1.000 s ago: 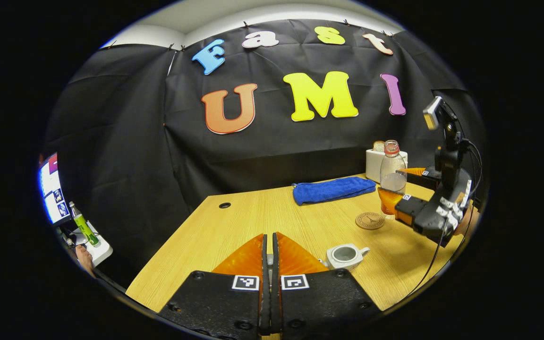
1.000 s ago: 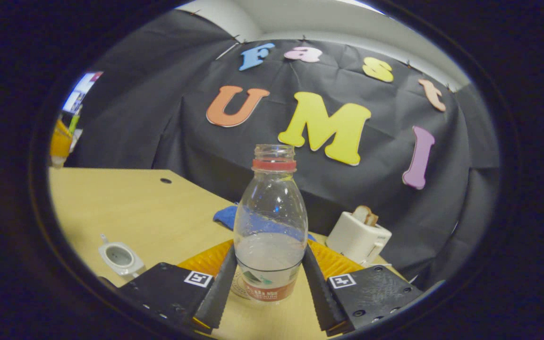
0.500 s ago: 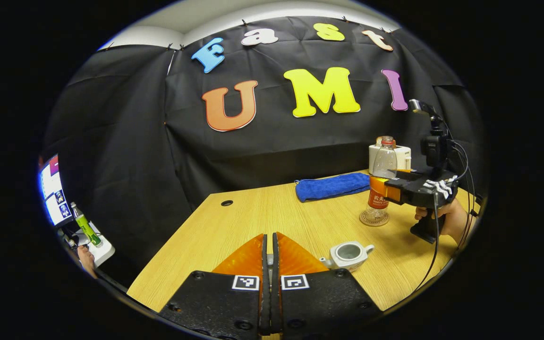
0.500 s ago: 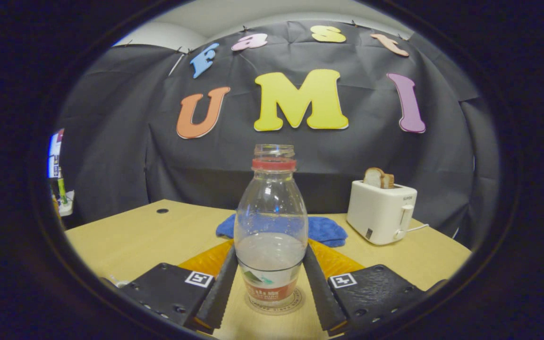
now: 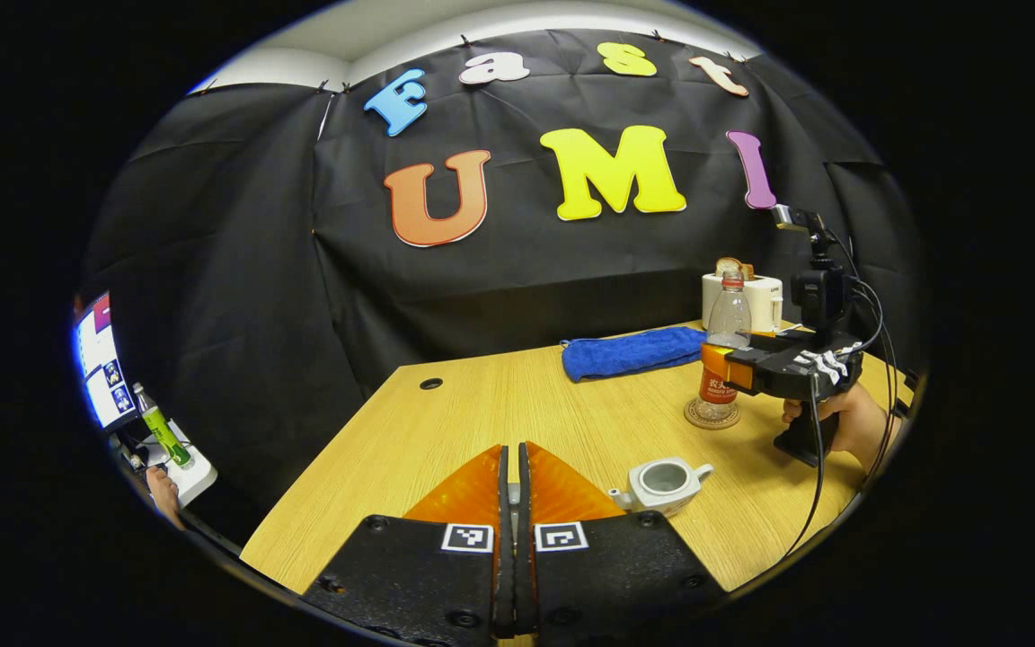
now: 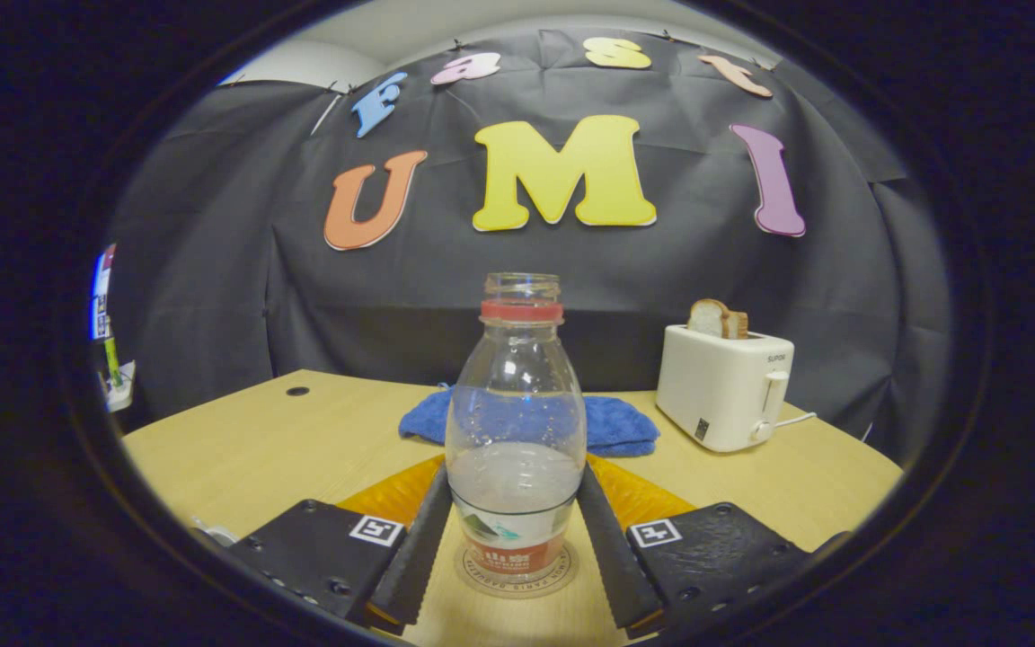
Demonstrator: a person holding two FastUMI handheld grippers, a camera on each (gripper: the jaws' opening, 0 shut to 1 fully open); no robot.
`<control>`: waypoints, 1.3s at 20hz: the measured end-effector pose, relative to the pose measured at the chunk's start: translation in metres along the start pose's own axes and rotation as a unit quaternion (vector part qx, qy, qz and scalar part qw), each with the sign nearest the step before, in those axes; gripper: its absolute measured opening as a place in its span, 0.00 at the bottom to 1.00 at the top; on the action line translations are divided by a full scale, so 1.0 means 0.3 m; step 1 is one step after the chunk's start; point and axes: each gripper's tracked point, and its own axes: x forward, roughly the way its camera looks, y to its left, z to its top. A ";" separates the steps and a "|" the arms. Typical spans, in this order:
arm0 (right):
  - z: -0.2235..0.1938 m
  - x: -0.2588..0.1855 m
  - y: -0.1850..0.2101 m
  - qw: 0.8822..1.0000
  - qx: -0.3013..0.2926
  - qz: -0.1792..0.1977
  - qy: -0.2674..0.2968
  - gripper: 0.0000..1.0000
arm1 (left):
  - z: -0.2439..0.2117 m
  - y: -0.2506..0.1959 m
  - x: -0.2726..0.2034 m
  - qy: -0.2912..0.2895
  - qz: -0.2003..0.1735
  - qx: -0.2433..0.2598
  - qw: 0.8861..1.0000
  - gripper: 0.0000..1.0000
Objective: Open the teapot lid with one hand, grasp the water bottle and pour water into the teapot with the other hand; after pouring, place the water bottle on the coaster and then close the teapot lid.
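Note:
The clear water bottle point(image 6: 516, 449), uncapped and partly full, stands upright on the round coaster point(image 6: 562, 575). My right gripper point(image 6: 513, 472) is shut on it, a finger pressing each side. From the left gripper view the same bottle point(image 5: 726, 332) and coaster point(image 5: 706, 419) sit at the right of the table, with the right gripper point(image 5: 726, 370) around the bottle and a hand point(image 5: 845, 422) behind it. The small white teapot point(image 5: 661, 483) stands open, lidless, nearer me. My left gripper point(image 5: 510, 481) is shut, a small pale piece of the teapot lid pinched between its fingers.
A folded blue towel point(image 5: 632, 353) lies at the back of the wooden table point(image 5: 482, 422), and a white toaster point(image 6: 724, 386) with bread stands back right. A cable hole point(image 5: 430, 384) marks the back left corner. A monitor point(image 5: 100, 359) sits off the table's left edge.
My right gripper has brought the bottle from a raised position to the right down onto the coaster and set it upright. My left gripper has stayed still and shut.

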 end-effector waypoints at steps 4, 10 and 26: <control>-0.003 -0.023 -0.002 1.000 0.014 0.014 0.006 0.96 | 0.005 -0.003 -0.005 -0.002 0.000 0.002 1.000 0.03; 0.067 -0.141 -0.063 1.000 0.015 0.015 -0.017 0.98 | 0.016 -0.011 -0.004 -0.005 0.002 -0.005 1.000 0.03; 0.184 -0.643 -0.317 0.996 -0.041 -0.025 -0.079 0.98 | 0.097 -0.406 0.032 -0.079 -0.121 -0.074 0.987 0.04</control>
